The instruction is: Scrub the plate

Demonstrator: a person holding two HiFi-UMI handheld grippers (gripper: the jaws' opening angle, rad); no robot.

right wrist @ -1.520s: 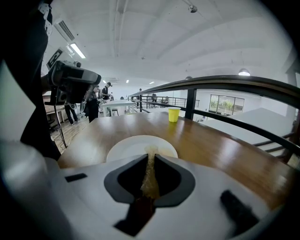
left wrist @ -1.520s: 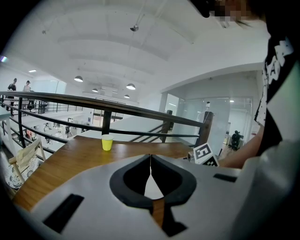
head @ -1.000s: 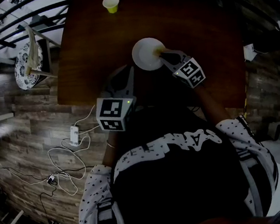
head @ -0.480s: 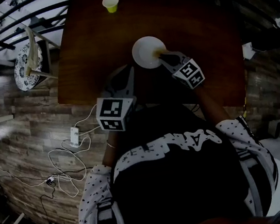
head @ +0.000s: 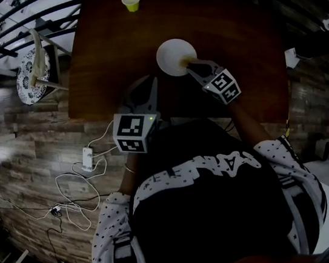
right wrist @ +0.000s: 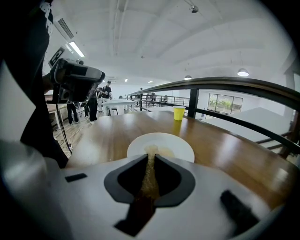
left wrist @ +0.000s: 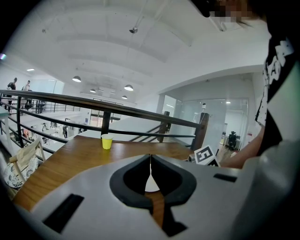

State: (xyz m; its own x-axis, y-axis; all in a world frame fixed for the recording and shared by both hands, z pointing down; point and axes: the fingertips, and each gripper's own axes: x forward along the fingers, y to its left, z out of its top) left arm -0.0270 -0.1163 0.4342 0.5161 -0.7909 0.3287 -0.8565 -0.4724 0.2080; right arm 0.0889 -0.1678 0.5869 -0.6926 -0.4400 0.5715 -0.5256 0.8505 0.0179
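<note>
Scrubber (right wrist: 149,169) clamped in right tool (right wrist: 150,159), tip on plate (right wrist: 176,146) for scrubbing; left tool (left wrist: 150,171) jaws together, empty, held back clear.

Ahead of both pairs of jaws runs a brown wooden table (head: 110,56), and beyond its far edge a dark railing (left wrist: 70,99) — behind that, a white hall with glass walls (left wrist: 215,117). Above the jaws a white vaulted ceiling (right wrist: 154,37) carries round lamps (left wrist: 128,87). Left of the left jaws stands a chair (head: 37,67) with a patterned cushion on a wood-plank floor (head: 26,148) strewn with cables (head: 74,184).
</note>
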